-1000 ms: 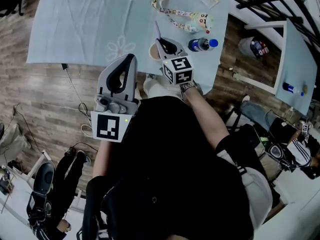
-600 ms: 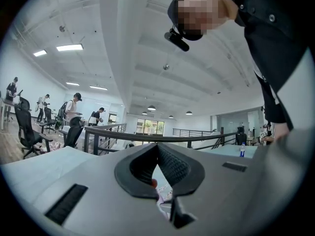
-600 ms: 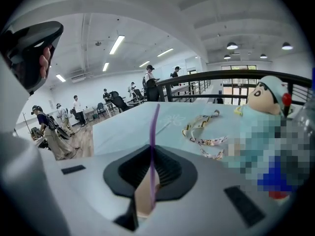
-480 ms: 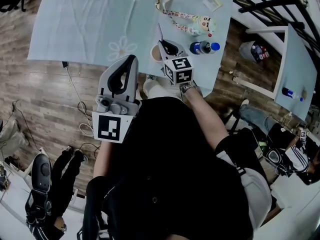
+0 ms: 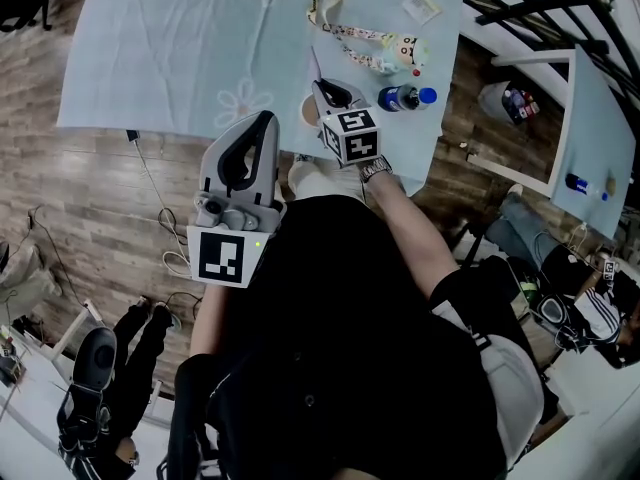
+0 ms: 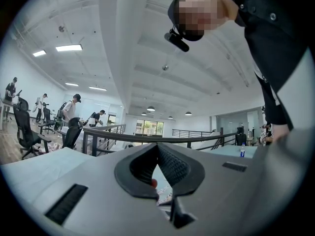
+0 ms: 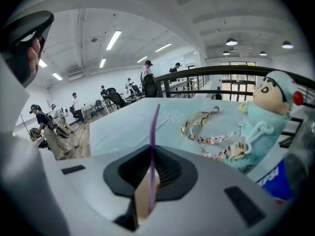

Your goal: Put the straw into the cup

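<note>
Two grippers are in view. The right gripper is pinched narrow on the purple straw, which stands upright between its jaws above the cup at the table edge; whether its lower end is inside the cup I cannot tell. The left gripper hovers off the table, jaws together and empty. A doll and bottle lie near the cup.
</note>
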### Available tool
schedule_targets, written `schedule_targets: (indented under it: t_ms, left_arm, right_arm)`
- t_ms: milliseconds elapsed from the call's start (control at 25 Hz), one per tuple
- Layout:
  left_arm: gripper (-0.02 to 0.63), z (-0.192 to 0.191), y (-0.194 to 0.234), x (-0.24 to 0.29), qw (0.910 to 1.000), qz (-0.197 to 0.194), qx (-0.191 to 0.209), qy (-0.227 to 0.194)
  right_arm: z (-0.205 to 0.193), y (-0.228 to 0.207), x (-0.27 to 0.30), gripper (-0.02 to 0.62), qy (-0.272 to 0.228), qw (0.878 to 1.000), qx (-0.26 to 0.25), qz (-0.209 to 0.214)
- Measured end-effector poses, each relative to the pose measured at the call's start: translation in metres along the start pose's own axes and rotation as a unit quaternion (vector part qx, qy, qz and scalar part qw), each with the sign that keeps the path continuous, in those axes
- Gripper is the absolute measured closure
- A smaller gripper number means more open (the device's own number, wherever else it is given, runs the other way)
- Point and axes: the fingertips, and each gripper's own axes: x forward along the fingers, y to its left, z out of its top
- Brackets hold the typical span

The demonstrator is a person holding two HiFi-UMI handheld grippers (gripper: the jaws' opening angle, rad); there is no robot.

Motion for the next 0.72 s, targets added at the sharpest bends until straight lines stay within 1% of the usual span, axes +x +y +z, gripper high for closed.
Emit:
schedule_targets:
  t_ms: [520, 600, 720]
  left_arm:
    - [0.594, -0.0028, 0.008, -0.0015, 1.0, 0.008, -0.004, 0.001]
    - [0.594, -0.0043, 0.008, -0.0003, 1.0, 0.008, -0.005, 0.002]
    - [0.594, -0.0034, 0.0093, -0.0012, 1.0, 0.008, -0.005, -0.001]
  right_arm:
    - [-0.0028, -0.0058, 0.0085, 0.554, 0.009, 1.0, 0.004, -0.011]
    - [-0.0034, -0.0078, 0.0094, 0.542, 0.011, 1.0, 0.005, -0.008]
    - [-0.0026, -0.0068, 0.0092, 0.504, 0.013, 1.0, 0.007, -0.005]
